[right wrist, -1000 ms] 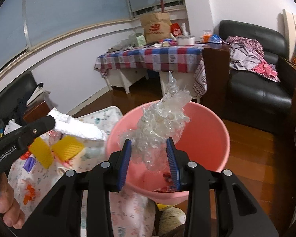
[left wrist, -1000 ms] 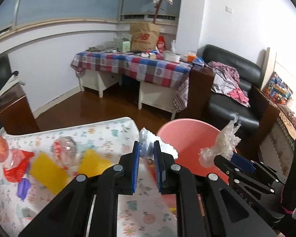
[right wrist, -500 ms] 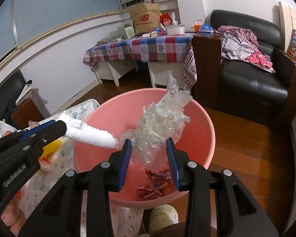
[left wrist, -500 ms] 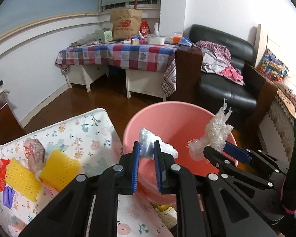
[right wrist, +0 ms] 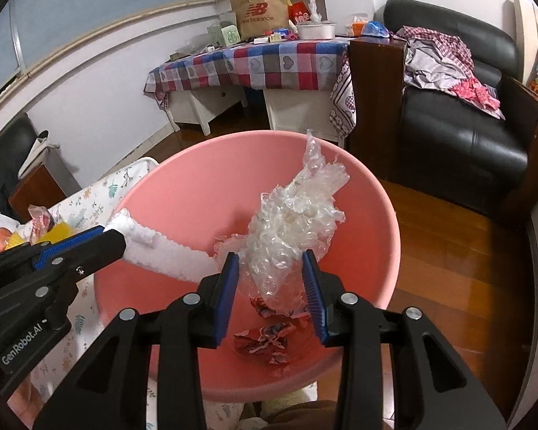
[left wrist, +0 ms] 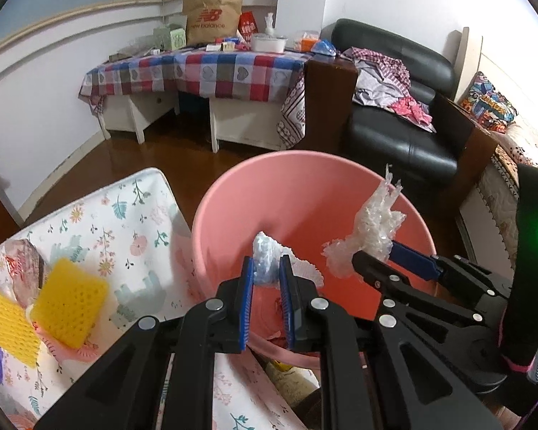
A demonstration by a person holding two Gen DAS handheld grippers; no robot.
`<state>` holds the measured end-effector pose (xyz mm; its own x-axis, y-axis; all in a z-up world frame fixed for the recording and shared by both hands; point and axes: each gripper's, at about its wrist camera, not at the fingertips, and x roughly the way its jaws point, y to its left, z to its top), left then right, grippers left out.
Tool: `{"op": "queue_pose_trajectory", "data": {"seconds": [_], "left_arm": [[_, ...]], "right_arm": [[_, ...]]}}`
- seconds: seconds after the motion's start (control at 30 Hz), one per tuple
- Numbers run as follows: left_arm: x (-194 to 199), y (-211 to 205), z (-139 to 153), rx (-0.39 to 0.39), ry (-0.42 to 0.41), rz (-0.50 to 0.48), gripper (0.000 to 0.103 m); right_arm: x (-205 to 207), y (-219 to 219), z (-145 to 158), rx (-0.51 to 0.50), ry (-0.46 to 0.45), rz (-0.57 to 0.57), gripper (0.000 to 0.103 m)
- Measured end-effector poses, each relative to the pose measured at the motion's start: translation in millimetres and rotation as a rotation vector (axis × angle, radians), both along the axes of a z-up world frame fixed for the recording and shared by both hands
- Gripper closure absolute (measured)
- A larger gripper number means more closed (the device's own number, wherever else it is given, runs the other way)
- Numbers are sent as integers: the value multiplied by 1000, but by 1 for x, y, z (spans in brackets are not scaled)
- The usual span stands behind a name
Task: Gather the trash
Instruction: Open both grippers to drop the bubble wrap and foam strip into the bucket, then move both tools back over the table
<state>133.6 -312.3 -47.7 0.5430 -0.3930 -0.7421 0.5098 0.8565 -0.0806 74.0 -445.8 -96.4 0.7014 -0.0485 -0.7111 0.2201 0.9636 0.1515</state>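
Note:
A pink basin [left wrist: 233, 208] [right wrist: 380, 215] sits beside the floral-cloth table. My left gripper [left wrist: 266, 275] is shut on a white foam strip [left wrist: 269, 254], held over the basin's near-left side; the strip [right wrist: 161, 254] reaches across the basin in the right wrist view. My right gripper [right wrist: 270, 268] is shut on a crumpled wad of clear bubble wrap [right wrist: 297, 222], also over the basin; that wad [left wrist: 373, 229] shows at the right of the left wrist view. Red torn wrappers [right wrist: 265, 340] lie on the basin's bottom.
On the floral table [left wrist: 132, 215] lie yellow foam nets [left wrist: 68, 301], a clear wrapper [left wrist: 25, 261] and more small litter at the left edge. Behind stand a checked-cloth table [left wrist: 211, 71], a black sofa [left wrist: 405, 136] with clothes, and wooden floor [right wrist: 459, 268].
Both grippers have moved forward and down over the pink basin with their loads still held. The basin now fills the middle of both views.

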Motion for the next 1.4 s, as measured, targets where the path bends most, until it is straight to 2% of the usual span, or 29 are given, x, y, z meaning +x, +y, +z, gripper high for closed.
{"op": "queue_pose_trajectory", "data": {"seconds": [0.17, 0.33, 0.4, 0.6, 0.77, 0.97, 1.2, 1.4], "left_arm": [[6, 3, -6, -15, 39, 12, 89], [6, 8, -4, -23, 29, 30, 68], [5, 10, -1, -32, 27, 33, 67], [-3, 22, 10, -65, 9, 43, 66], [-15, 38, 23, -106, -8, 64, 65], [-39, 61, 44, -125, -82, 83, 65], [-64, 102, 64, -135, -136, 134, 65], [-84, 148, 66, -115, -170, 197, 65]], "right_arm": [[5, 3, -3, 16, 18, 26, 64], [3, 2, 0, 14, 12, 25, 58], [1, 2, 0, 20, 11, 24, 56], [-9, 5, 9, 39, -12, 18, 56], [-26, 19, 25, 31, -77, 39, 56], [-44, 38, 44, 36, -145, 79, 56], [-60, 70, 60, 24, -193, 138, 56], [-69, 96, 63, 29, -199, 191, 56]]}}
